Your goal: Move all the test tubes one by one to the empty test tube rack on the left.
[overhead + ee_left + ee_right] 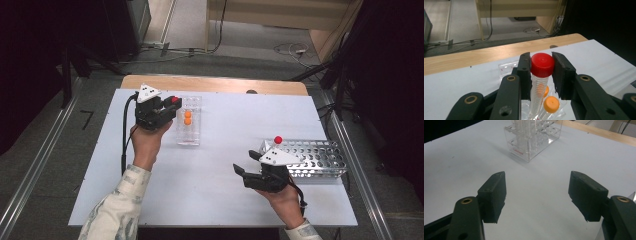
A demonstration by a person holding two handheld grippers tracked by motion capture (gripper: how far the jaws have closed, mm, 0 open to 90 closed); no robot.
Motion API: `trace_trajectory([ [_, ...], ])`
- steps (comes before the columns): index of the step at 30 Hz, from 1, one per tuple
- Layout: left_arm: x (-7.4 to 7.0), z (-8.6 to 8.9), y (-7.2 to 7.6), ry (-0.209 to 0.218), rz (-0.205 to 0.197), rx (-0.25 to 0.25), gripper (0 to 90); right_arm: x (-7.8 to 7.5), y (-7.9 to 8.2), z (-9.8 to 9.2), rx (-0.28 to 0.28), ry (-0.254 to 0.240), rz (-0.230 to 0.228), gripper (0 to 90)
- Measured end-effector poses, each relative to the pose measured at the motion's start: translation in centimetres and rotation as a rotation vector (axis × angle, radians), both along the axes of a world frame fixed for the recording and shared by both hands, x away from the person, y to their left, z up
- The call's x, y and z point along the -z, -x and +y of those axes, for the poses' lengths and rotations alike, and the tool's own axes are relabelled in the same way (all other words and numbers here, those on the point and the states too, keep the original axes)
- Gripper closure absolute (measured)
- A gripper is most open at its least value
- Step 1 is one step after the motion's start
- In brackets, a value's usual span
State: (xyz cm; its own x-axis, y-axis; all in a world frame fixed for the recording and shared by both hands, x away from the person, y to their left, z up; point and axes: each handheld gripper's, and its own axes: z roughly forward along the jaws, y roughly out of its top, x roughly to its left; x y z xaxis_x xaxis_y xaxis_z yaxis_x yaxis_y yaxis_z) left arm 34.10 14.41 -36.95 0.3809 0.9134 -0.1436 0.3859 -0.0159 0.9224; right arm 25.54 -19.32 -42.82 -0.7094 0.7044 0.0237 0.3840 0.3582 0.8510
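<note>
Left claw [541, 72] clamped on red-capped clear graduated plastic tube [541, 75], just above clear acrylic rack [188, 121] with orange-capped tubes [187, 117]. Keeping tube upright, lowering slow into free hole. Right claw [537, 195] apart, empty.

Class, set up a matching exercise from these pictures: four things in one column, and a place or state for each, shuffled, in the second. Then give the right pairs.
Things:
1. red-capped tube
2. orange-capped tubes
3. metal rack
4. right hand-held gripper

Places or states:
A. jaws open, nothing between them
B. standing in the clear plastic rack
C. clamped at its cap by the left hand-held gripper
D. on the table's right side, one red-topped tube in it

Pairs: 1-C, 2-B, 3-D, 4-A
</note>
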Motion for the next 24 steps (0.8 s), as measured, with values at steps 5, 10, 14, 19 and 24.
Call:
trace_trajectory([
  [5,0.4,-0.3,-0.6,-0.012,-0.001,-0.016,70.5,0.1,0.0,-0.1,-0.002,-0.002,0.003,26.5],
  [10,0.8,-0.5,-1.2,-0.016,0.006,-0.028,70.4,0.0,0.1,-0.1,-0.005,-0.004,-0.001,26.5],
  [14,1.1,-0.6,-1.4,-0.035,0.012,-0.036,70.4,-0.1,0.2,-0.2,-0.004,-0.006,-0.002,26.5],
  [19,1.4,-0.7,-1.6,-0.045,0.014,-0.044,70.4,-0.1,0.2,-0.2,-0.005,-0.007,-0.004,26.5],
  [24,2.2,-0.5,-1.6,-0.043,0.019,-0.055,70.4,-0.1,0.2,-0.2,-0.004,-0.006,-0.005,26.6],
])
